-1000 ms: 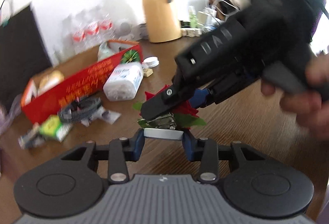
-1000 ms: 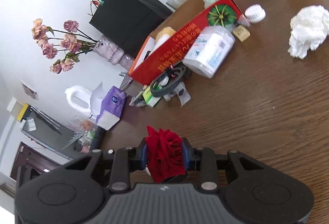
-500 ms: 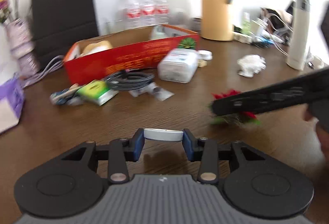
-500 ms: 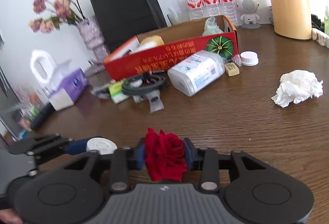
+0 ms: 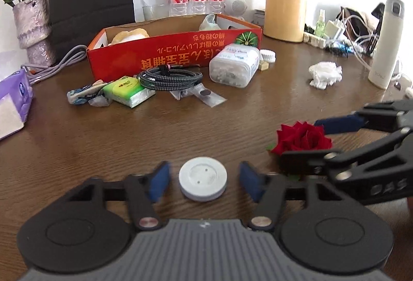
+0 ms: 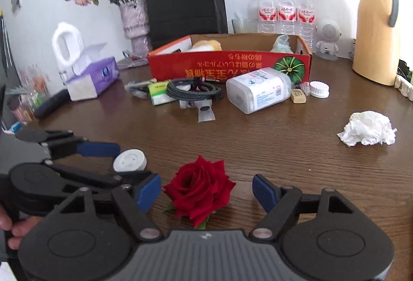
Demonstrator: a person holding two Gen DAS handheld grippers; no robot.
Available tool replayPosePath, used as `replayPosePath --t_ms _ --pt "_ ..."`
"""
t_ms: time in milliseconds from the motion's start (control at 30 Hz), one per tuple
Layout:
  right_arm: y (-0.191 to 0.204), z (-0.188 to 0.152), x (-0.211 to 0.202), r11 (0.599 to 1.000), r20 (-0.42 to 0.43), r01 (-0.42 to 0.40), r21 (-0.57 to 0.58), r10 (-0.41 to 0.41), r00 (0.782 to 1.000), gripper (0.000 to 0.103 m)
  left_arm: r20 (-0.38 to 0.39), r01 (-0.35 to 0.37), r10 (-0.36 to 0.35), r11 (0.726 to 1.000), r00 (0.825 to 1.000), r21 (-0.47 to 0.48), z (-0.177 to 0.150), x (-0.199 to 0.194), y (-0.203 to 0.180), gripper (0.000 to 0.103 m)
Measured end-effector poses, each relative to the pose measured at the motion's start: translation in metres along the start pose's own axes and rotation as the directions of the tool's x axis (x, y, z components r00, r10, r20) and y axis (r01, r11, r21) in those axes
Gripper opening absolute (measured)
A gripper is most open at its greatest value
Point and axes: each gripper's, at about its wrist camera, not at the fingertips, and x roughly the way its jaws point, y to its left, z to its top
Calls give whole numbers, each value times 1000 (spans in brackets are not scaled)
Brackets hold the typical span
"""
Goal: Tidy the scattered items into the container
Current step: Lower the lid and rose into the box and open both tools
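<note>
The red rose (image 6: 200, 190) is seen low in the centre of the right wrist view, lying on the wooden table (image 6: 284, 146) between the blue pads of the right gripper (image 6: 206, 193). Its jaws have just been opening and are parted wide, clear of the petals. In the left wrist view the white round disc (image 5: 203, 181) is shown at lower centre between the pads of the left gripper (image 5: 203, 181), which are spread with gaps either side. The red cardboard box (image 5: 175, 54) is placed further up, at upper centre.
</note>
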Motion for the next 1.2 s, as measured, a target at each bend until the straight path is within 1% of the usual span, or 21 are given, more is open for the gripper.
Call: replayPosePath --t_ms 33,67,133,200,267,333,400,467,600,633,667,767,833,867,900,967,1033,1067,1100,1167,1200 --pt "1 0 3 1000 -12 3 -8 -3 1000 50 4 0 0 1000 1000 -7 1 0 0 40" --pt "2 1 6 1000 -21 9 -16 -9 1000 41 9 2 -2 1000 1000 -12 0 -2 1 40" --pt "2 1 6 1000 -24 10 -18 -11 1000 39 36 -18 18 1000 999 -16 -3 -9 -2 40" --pt "2 1 0 1000 -12 3 -2 -3 1000 37 69 -23 26 999 997 -41 -6 -22 -4 40" --pt "2 2 -11 1000 20 5 15 -6 1000 37 104 -25 33 997 994 -78 -6 -37 -5 40" --pt "3 7 -25 999 70 6 39 -8 998 37 153 -47 63 993 986 -107 0 -52 -6 40" --pt "2 16 -39 998 128 7 55 -14 992 37 222 -79 104 990 970 -116 11 -64 -5 40" --pt "-1 30 -49 998 186 10 62 -21 982 37 280 -95 126 988 952 -120 29 -72 -3 40" --pt "-12 72 -51 998 250 46 46 -56 967 38 378 -127 157 987 912 -103 77 -73 5 40" --pt "-16 84 -47 998 252 52 44 -61 966 38 387 -131 161 986 908 -103 91 -69 8 40" --pt "-22 97 -42 997 250 55 49 -65 966 38 387 -123 154 987 909 -103 106 -62 13 40" --pt "-40 142 -25 996 240 56 67 -71 968 38 361 -58 104 989 927 -136 157 -36 32 40" --pt "-52 177 -11 995 216 71 75 -86 973 38 314 -1 54 986 948 -168 191 -17 46 40" --pt "-60 195 -4 992 197 86 90 -103 975 38 283 12 40 983 958 -181 208 -5 52 40" --pt "-68 213 5 990 169 99 101 -115 979 38 248 9 38 982 968 -186 223 8 57 40" --pt "-88 246 27 990 102 67 128 -80 992 38 164 -3 33 984 986 -180 250 39 67 40" --pt "-109 273 55 982 9 57 177 -60 998 38 58 -13 24 981 998 -192 264 77 80 40" --pt "-117 283 71 981 -39 58 186 -52 998 38 2 -12 13 980 1000 -197 268 97 87 40" --pt "-123 292 88 980 -86 66 188 -51 995 38 -53 -26 16 979 998 -204 268 116 94 40" --pt "-132 299 126 977 -192 92 192 -54 980 38 -158 -71 39 977 987 -202 262 153 104 40" --pt "-135 297 145 976 -247 95 197 -44 968 38 -208 -93 50 975 977 -202 255 170 109 40"
